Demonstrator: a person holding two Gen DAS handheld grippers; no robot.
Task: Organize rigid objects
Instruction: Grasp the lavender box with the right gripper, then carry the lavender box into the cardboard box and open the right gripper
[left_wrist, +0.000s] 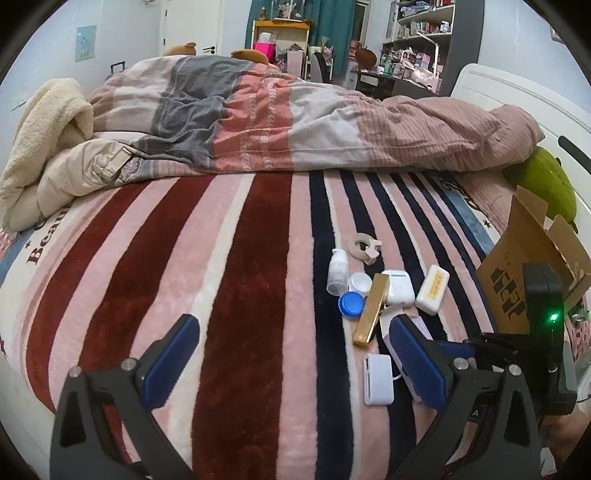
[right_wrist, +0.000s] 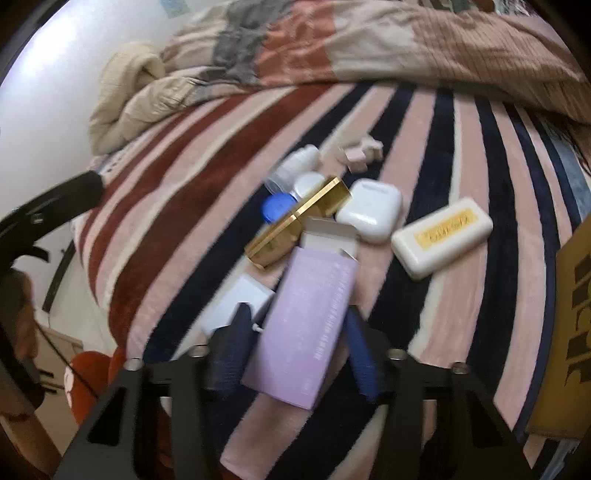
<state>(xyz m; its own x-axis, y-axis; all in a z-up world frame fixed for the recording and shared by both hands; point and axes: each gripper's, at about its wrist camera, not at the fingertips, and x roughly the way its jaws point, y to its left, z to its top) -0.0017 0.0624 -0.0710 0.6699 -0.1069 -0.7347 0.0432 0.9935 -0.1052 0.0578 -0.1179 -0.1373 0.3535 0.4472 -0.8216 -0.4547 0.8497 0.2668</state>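
Your right gripper has its two blue fingers on either side of the purple box. The jaws are narrow. The picture is blurry, so you cannot tell if the pads are really pressing on the box yet. The box's far flap stands open, and it points away from you toward the pile of small things.

Your left gripper is wide open. Nothing is between its fingers, only the striped blanket below. It sits to the left of the pile.

The little things lie close together on the blanket. The gold box lies tilted, just past the purple box and touching the pile. Left of it are the blue cap, a small white jar and a clear pump bottle. Farther away is the beige tape holder. Right of the gold box is the white earbud case. Farther right, a bit apart, is the white case with a yellow label. Near you, left of the purple box, is a white charger.

The cardboard box stands at the right edge of the bed. A rumpled quilt lies at the far side.
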